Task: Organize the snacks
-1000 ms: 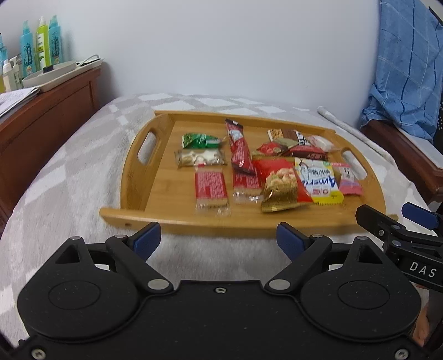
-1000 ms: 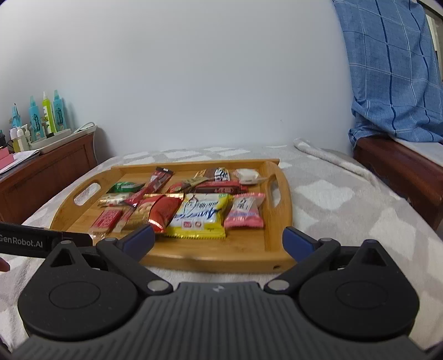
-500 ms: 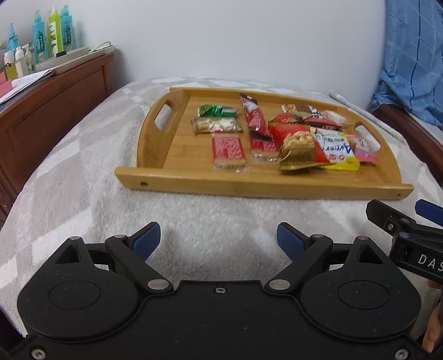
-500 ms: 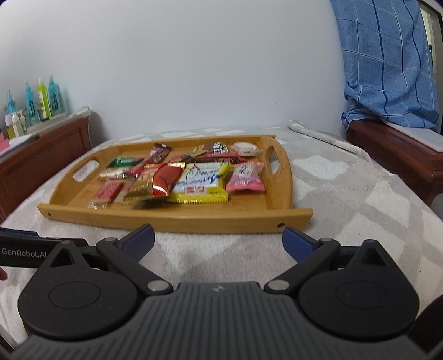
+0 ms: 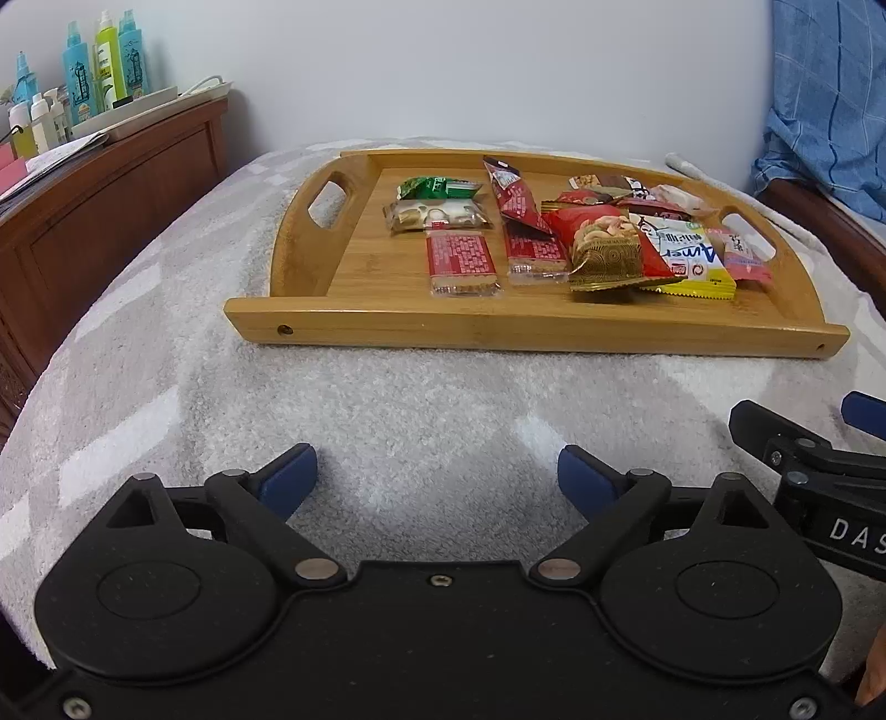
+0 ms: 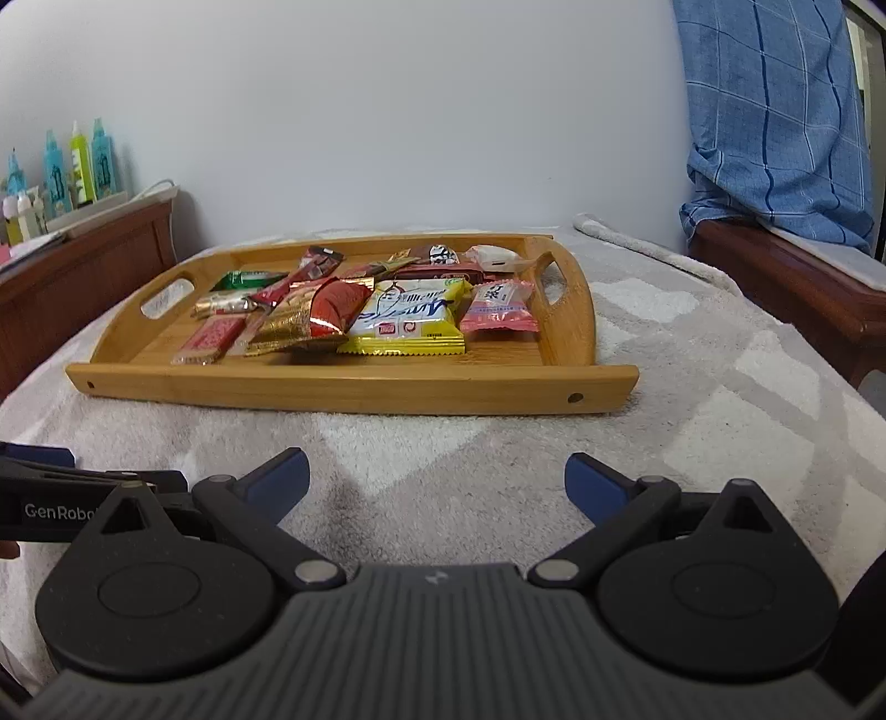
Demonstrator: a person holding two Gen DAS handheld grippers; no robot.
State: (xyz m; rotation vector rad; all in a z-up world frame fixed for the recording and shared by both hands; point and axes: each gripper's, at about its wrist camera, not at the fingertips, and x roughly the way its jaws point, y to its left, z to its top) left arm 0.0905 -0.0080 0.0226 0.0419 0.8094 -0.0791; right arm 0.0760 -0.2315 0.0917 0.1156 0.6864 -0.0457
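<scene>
Wooden tray [image 5: 531, 331] sits flat on a bed covered by a grey-and-white plush blanket [image 5: 387, 410]; snack packets lie inside it, crowded toward the tray's right half in the left wrist view.

Left part of tray: green packet [image 5: 437, 188] at the back, pale wrapped bar [image 5: 437, 216] just in front of it, red square packet [image 5: 460, 260] nearer the front rim. A long dark-red stick packet [image 5: 515, 196] lies diagonally beside them.

Centre-right: red-and-gold nut bag [image 5: 606, 252] overlaps a yellow-and-white packet [image 5: 689, 257]. Pink packet [image 5: 742, 257] lies beside that one, near the right handle slot. Several small packets are piled at the back; they are too jumbled to sort out.

Left gripper [image 5: 437, 476]: fingers spread wide, nothing between them, low over the blanket, short of the tray's front rim.

Right gripper [image 6: 434, 476]: fingers likewise wide apart and empty, over the blanket in front of the tray. The two grippers are side by side, each showing at the edge of the other's view.

Wooden dresser [image 5: 111, 221] left of the bed carries bottles [image 5: 102, 52]. Blue checked cloth [image 6: 775, 111] hangs at the right.
</scene>
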